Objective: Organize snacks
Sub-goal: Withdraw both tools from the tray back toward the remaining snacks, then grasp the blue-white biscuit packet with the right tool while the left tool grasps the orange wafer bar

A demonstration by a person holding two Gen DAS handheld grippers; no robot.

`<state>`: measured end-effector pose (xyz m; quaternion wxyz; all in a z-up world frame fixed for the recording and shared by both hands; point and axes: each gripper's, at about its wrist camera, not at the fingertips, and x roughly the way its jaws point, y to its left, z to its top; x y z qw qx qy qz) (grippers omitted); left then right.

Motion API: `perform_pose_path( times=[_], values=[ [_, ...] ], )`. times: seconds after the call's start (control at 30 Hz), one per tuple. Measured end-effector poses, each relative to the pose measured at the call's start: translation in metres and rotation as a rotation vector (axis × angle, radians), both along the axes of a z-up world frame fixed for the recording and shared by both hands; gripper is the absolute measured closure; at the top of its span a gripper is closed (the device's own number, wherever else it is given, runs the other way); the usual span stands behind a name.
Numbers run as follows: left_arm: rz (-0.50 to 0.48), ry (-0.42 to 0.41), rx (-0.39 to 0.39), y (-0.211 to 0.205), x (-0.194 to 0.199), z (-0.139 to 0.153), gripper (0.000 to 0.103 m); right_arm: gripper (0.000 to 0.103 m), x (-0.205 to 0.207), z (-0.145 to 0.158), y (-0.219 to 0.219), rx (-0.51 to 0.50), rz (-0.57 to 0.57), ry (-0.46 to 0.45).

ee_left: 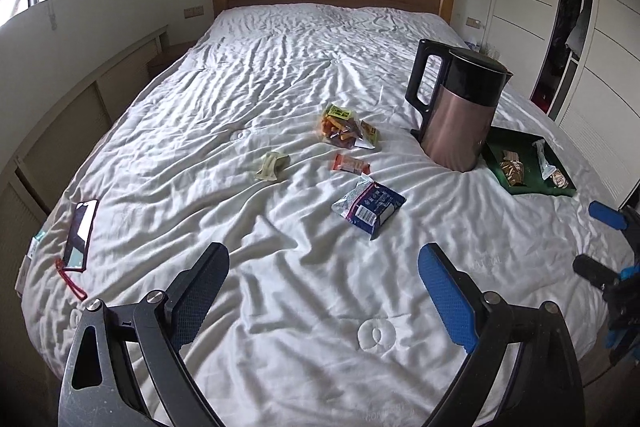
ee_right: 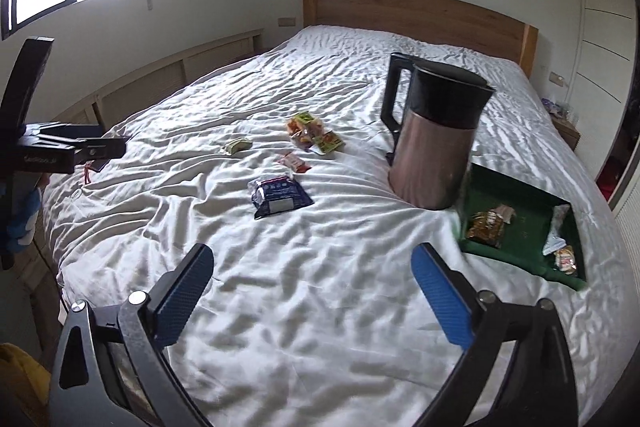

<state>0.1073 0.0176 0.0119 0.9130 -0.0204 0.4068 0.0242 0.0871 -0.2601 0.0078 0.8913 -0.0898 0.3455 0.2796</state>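
The near part of the white bed cover [ee_left: 312, 307] is free, so both open grippers can pass there. Further in, the tall kettle [ee_left: 456, 107] stands just left of the green tray [ee_left: 532, 189] and blocks that side. The blue packet [ee_left: 370, 207] lies in the middle. A phone [ee_left: 80, 231] lies at the left edge.

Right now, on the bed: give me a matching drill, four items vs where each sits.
Items:
1. kettle
2. blue snack packet
3. phone
4. gold-wrapped snack

Places:
A. inside the green tray
B. bed's left edge
C. upright beside the tray
D. loose mid-bed, nearest the grippers

Pairs: 1-C, 2-D, 3-B, 4-A
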Motion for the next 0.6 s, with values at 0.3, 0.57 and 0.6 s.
perform_pose_path(
  times=[0.3, 0.57, 0.6],
  values=[
    [0.004, 0.074, -0.039, 0.015, 0.092, -0.035, 0.010, 0.000, 0.057, -0.040, 0.064, 0.010, 0.095, 0.072],
    [0.005, 0.156, -0.088, 0.024, 0.169, -0.077, 0.010, 0.000, 0.103, -0.085, 0.105, 0.021, 0.142, 0.137],
    [-0.001, 0.168, -0.090, 0.023, 0.178, -0.084, 0.010, 0.000, 0.108, -0.091, 0.109, 0.021, 0.145, 0.144]
  ],
)
